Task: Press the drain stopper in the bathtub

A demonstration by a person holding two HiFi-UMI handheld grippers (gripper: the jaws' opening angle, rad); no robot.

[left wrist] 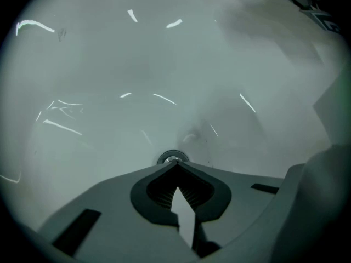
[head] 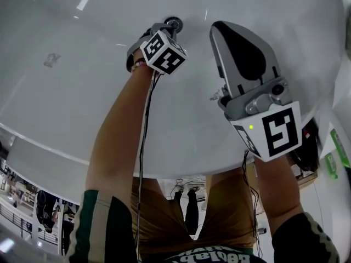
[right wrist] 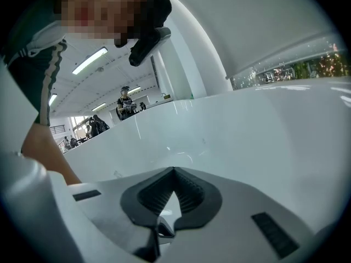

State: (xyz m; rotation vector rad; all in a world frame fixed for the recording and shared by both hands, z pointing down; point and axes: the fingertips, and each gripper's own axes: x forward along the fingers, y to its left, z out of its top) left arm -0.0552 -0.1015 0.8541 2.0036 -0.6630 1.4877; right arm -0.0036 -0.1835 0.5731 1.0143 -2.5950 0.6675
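White and glossy, the bathtub [head: 71, 103] is filling most of the head view, with ceiling lights glinting on its curved floor. The drain stopper [head: 173, 22], a small round disc with a dark rim, is sitting low in the tub floor at the far end of the person's reach. The left gripper [head: 166, 27] is pointing down at it, with its marker cube [head: 163, 52] facing up. In the left gripper view its 2 jaws are pressing together at the tips with nothing between them. The tips are lying right at the stopper's near edge, and whether they are touching it is not clear. The right gripper [head: 219, 29] is hanging well apart to the right, higher above the tub floor, and its 2 jaws are likewise meeting tip to tip on nothing. Its own view is looking across the tub's white side toward a bright hall, where people [right wrist: 125, 100] are standing in the distance.
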